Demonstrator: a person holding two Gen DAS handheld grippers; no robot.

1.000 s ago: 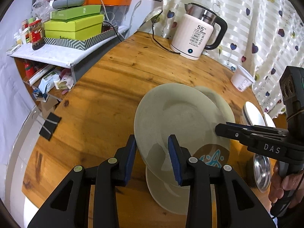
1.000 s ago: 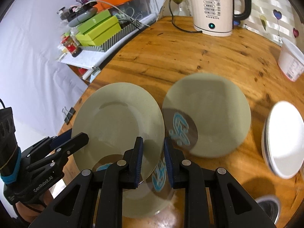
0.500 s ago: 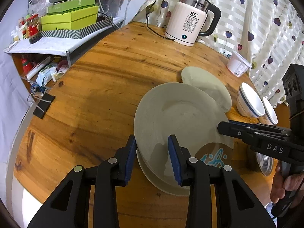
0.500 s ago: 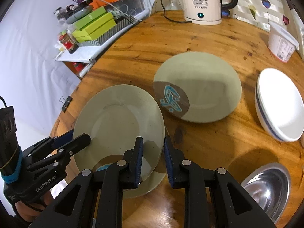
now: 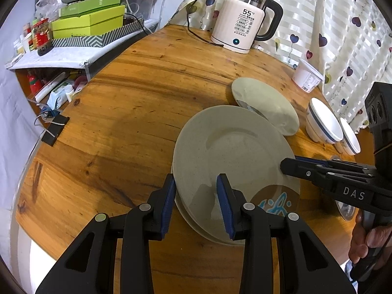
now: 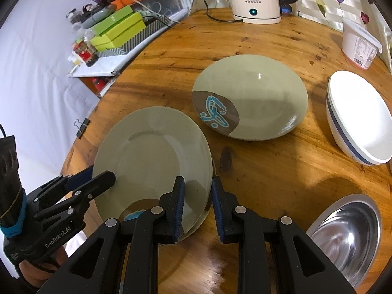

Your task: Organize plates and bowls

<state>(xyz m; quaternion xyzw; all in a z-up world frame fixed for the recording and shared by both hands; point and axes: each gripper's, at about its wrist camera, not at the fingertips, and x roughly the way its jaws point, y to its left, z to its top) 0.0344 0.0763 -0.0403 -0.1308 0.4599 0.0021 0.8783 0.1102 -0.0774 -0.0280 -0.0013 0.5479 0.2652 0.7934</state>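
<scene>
1. Two round, glazed grey-green plates are stacked near the front edge of the wooden table [image 5: 137, 103]; the top plate [image 5: 232, 152] carries a brown patch with a blue squiggle.
2. The left tongs [image 5: 196, 203] straddle the stack's near rim, blue-padded jaws parted around it; whether the pads press the rim cannot be told.
3. The right tongs [image 6: 196, 208] are likewise parted across the opposite rim, grip unclear.
4. A third matching plate [image 6: 250, 100] lies apart, further back.
5. A smooth white bowl [image 6: 357, 120] with a blue stripe sits to its right, with a shiny steel bowl [image 6: 343, 240] nearer.
6. A cream kettle [image 5: 242, 24] stands at the back.
</scene>
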